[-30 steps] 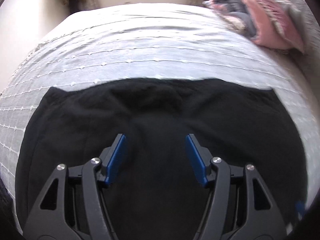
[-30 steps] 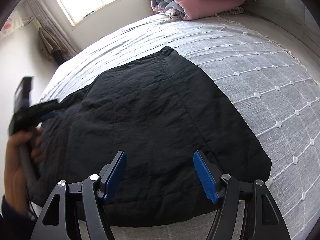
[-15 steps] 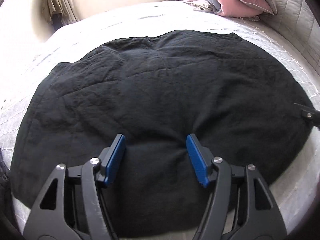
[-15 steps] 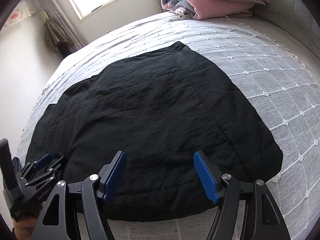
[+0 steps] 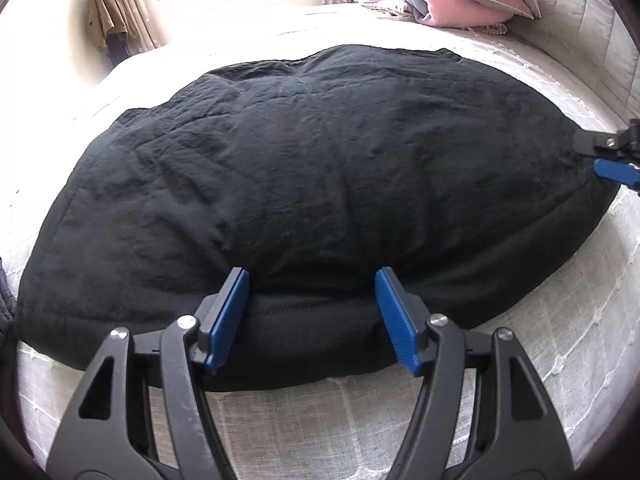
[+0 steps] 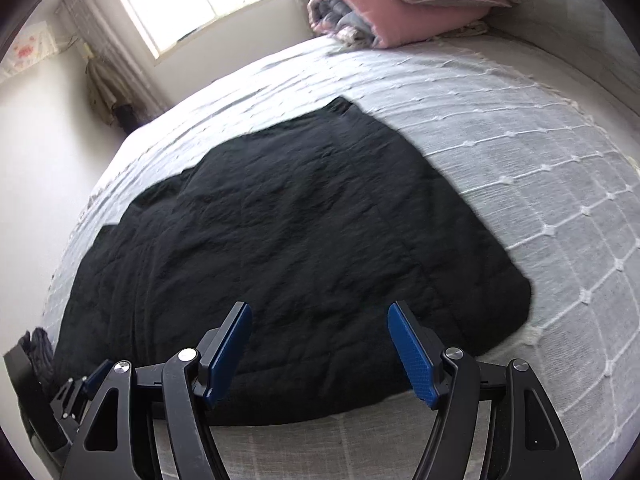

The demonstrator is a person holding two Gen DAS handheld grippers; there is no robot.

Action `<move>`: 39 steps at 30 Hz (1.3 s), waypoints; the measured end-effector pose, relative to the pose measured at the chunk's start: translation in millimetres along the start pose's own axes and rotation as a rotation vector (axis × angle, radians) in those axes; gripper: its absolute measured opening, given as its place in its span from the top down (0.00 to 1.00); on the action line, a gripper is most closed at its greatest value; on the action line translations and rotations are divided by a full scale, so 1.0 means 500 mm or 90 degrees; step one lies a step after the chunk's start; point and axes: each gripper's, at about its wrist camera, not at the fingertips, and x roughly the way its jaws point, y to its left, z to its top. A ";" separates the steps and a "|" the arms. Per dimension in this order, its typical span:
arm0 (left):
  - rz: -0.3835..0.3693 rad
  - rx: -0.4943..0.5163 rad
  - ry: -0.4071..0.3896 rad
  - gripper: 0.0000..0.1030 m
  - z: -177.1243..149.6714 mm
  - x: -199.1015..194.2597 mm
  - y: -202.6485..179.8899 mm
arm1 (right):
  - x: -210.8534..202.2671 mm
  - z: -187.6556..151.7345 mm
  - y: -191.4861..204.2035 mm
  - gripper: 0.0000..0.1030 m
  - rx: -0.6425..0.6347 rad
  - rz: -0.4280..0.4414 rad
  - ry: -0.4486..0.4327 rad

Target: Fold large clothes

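**Both claws spread wide above the near edge of the black garment**

Your left claw [image 5: 312, 312] stands well open, its blue pads [image 5: 228, 320] apart, and nothing is pinched between them. The near hem of the black garment [image 5: 320, 168] lies under the gap, bunched into a low roll between the two pads; whether the pads brush the cloth cannot be told. Your right claw [image 6: 320, 344] is just as wide, its pads clear of each other and gripping nothing, poised over the garment's near edge closer to its right-hand corner.

From the left wrist view you see the tip of the right claw [image 5: 612, 156] at the far right edge of the picture, right at the garment's side. From the right wrist view the left claw [image 6: 76, 392] shows at the lower left, low by the garment's near-left corner.

The black garment [image 6: 300, 240] lies spread on the bed [image 6: 520, 160], wrinkled and slightly puffed, its near hem close to the bed's front edge. The bed wears a pale grey cover with a white tufted grid. A folded pink and grey quilt [image 6: 380, 12] is stacked at the far end, near the headboard [image 5: 576, 28]. Beyond the bed are a bright window [image 6: 208, 4] and curtains [image 6: 108, 76].
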 end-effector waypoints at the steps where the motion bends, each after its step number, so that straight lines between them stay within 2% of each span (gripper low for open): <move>1: -0.004 0.000 0.000 0.35 0.002 -0.001 0.004 | -0.014 0.000 -0.010 0.31 0.009 -0.002 -0.013; 4: -0.020 -0.006 -0.001 0.35 0.003 -0.026 0.009 | -0.055 0.002 -0.057 0.30 0.070 -0.010 -0.045; 6: -0.031 0.004 -0.017 0.35 -0.002 -0.048 0.009 | -0.076 0.005 -0.099 0.27 0.134 -0.050 -0.069; 7: -0.035 0.011 -0.020 0.35 -0.006 -0.054 0.007 | -0.082 0.004 -0.122 0.22 0.170 -0.074 -0.081; 9: -0.038 0.014 0.000 0.35 -0.013 -0.043 0.004 | -0.083 -0.002 -0.163 0.21 0.246 -0.100 -0.078; 12: -0.043 0.004 0.010 0.34 -0.018 -0.024 0.007 | -0.063 -0.024 -0.220 0.21 0.362 -0.032 -0.038; 14: -0.039 0.006 0.010 0.34 -0.017 -0.025 0.003 | -0.042 -0.037 -0.238 0.21 0.404 0.030 -0.008; 17: -0.039 0.004 0.010 0.34 -0.018 -0.023 0.003 | 0.004 -0.045 -0.235 0.21 0.426 0.119 0.038; 23: -0.047 0.000 0.006 0.33 -0.019 -0.022 0.006 | 0.070 -0.055 -0.200 0.21 0.448 0.179 0.053; 26: -0.045 0.001 0.003 0.33 -0.020 -0.023 0.004 | 0.090 -0.055 -0.190 0.21 0.463 0.182 0.030; 31: -0.052 -0.005 0.005 0.33 -0.019 -0.022 0.007 | 0.108 -0.047 -0.158 0.21 0.441 0.175 0.008; 33: -0.052 -0.007 0.004 0.33 -0.019 -0.022 0.007 | 0.109 -0.044 -0.153 0.28 0.439 0.192 0.009; 35: -0.051 -0.006 0.003 0.33 -0.020 -0.022 0.007 | 0.100 -0.038 -0.149 0.48 0.437 0.199 0.003; 36: -0.052 -0.007 0.003 0.33 -0.020 -0.022 0.007 | 0.086 -0.036 -0.150 0.52 0.432 0.206 -0.009; 39: -0.056 -0.012 0.004 0.33 -0.019 -0.021 0.010 | 0.054 -0.024 -0.134 0.54 0.403 0.244 -0.050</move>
